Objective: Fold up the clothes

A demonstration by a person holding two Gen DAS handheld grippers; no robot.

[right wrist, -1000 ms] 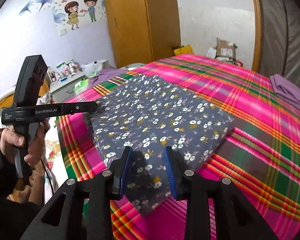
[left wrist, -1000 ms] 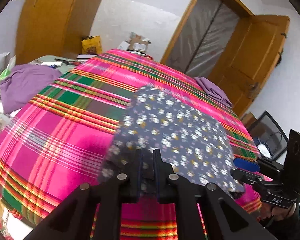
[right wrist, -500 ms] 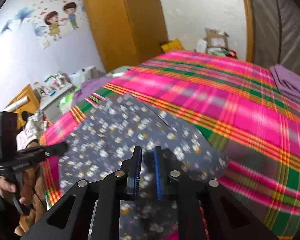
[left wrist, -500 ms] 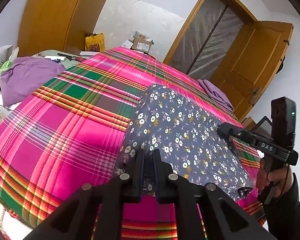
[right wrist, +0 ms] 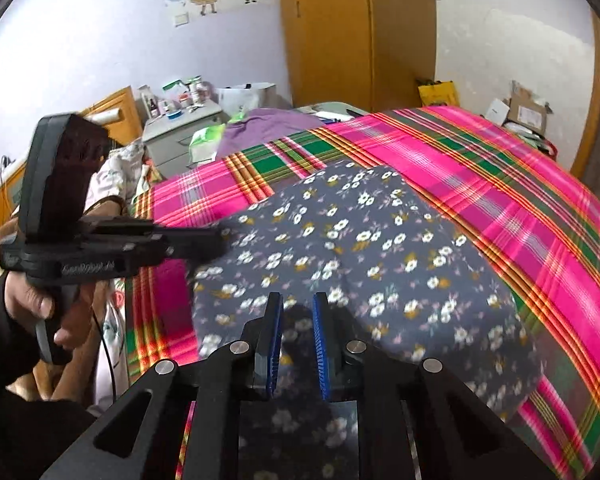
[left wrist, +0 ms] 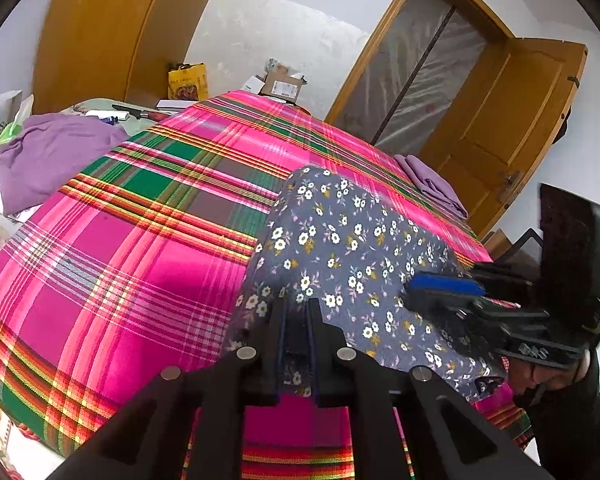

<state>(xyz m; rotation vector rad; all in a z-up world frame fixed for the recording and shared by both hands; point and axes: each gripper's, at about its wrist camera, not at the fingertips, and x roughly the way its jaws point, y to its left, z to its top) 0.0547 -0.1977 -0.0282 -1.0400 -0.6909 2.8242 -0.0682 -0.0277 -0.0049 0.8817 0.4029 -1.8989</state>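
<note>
A dark blue floral garment (left wrist: 352,248) lies partly lifted on the pink plaid bedspread (left wrist: 140,240). My left gripper (left wrist: 296,314) is shut on the garment's near edge, with cloth pinched between its black fingers. In the right wrist view this gripper (right wrist: 216,240) reaches the garment's left edge, held by a hand (right wrist: 32,304). My right gripper (right wrist: 298,308) is shut on a fold of the same garment (right wrist: 380,248), with cloth between its blue pads (right wrist: 320,332). In the left wrist view the right gripper (left wrist: 424,286) holds the garment's right edge. The cloth humps up between the two grippers.
A folded purple cloth (left wrist: 432,184) lies at the bed's far right edge. Another purple garment (left wrist: 52,152) is piled left of the bed by a grey nightstand (right wrist: 180,136). A wooden wardrobe (right wrist: 356,32), a door (left wrist: 512,120) and cardboard boxes (left wrist: 284,86) stand beyond the bed.
The right gripper's jaws went from open over the garment to shut on a fold of it. It then carried that fold sideways, and the garment now looks narrower and humped.
</note>
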